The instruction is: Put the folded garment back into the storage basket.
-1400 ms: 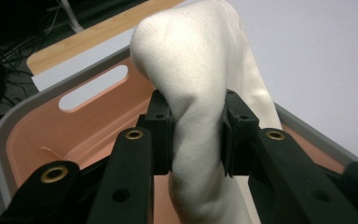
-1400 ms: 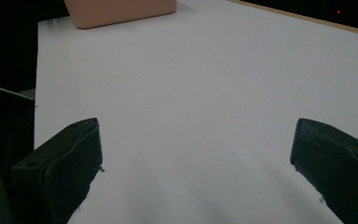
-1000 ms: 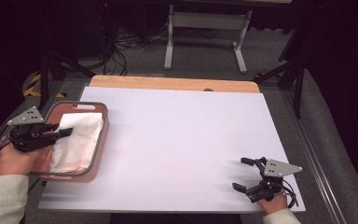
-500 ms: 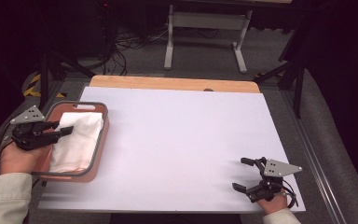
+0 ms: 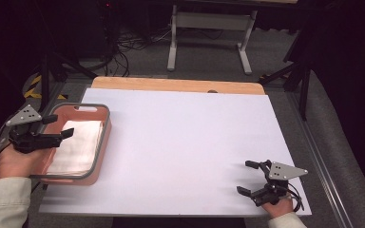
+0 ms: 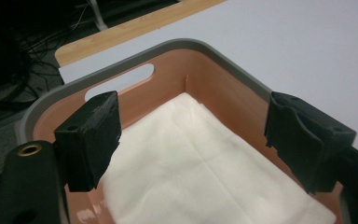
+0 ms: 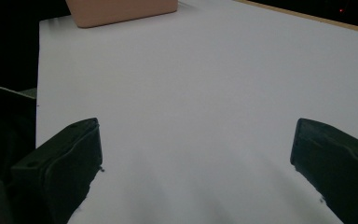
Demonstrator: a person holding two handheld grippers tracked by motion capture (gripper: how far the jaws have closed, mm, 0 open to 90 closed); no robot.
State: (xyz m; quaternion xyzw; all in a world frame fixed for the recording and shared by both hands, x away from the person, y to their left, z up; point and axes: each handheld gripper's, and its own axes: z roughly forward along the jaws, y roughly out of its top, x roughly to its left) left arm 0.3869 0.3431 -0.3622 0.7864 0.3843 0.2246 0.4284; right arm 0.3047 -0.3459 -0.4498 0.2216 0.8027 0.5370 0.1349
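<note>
Hovering left tongs [image 5: 62, 135] open over white cloth [image 5: 76, 147], basket [image 5: 105, 124] at left, slightly shifted | right tongs [image 5: 251, 178] open, idle lower right | grasp pending

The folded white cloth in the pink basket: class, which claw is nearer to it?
Left. The left claw hangs open over the folded white cloth inside the grey-rimmed pink plastic basket. The right claw sits open at the white table's opposite near corner.

We count one bin [image 5: 102, 142] at the table's [image 5: 195, 142] left edge, one cloth [image 5: 76, 147] inside it, and two grippers.
</note>
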